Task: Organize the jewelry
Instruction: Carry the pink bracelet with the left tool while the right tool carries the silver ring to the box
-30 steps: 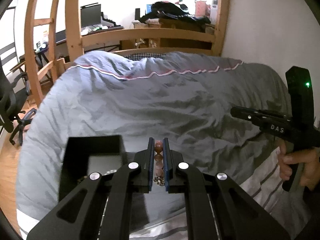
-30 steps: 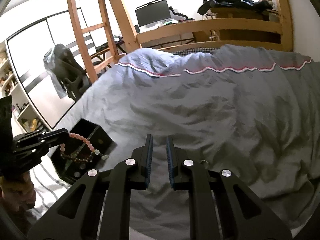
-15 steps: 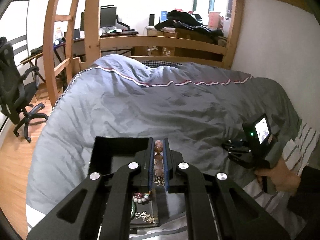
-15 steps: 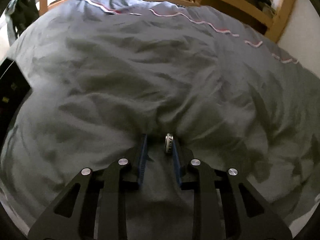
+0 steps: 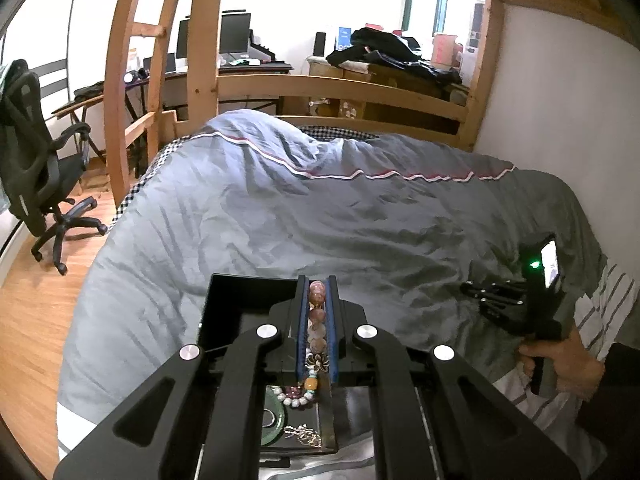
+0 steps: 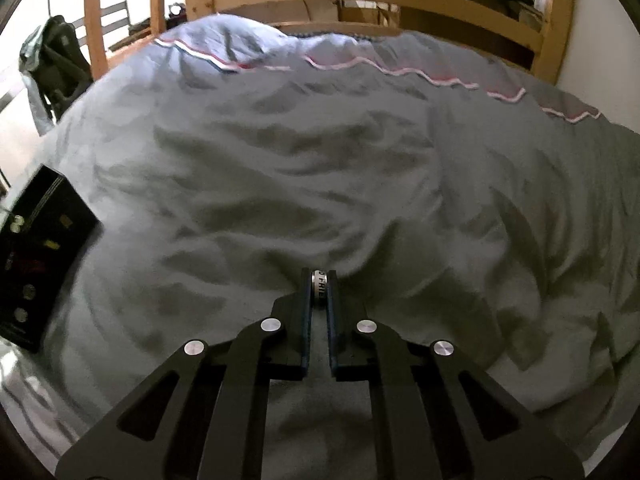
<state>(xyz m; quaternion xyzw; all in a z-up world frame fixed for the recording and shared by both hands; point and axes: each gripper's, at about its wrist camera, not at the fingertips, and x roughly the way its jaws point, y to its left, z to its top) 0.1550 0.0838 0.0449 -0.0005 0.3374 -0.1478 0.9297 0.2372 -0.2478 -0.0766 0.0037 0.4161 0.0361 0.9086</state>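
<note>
left hand-held gripper (image 5: pixel 317 308): clamped on bracelet (image 5: pixel 316 322) above box (image 5: pixel 244 300) | right hand-held gripper (image 6: pixel 319 280): pinching ring (image 6: pixel 319 285) at the bed (image 6: pixel 320 160) | box at far left

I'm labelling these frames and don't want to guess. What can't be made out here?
- Beaded bracelet, left wrist view: its lower loop is hidden behind the left gripper.
- Jewelry box, left wrist view: most compartments are covered by the gripper body.
- Ring, right wrist view: engraved lettering is cut off by the right gripper.
- Jewelry box, right wrist view: contents are motion-blurred and cut by the left edge.
</note>
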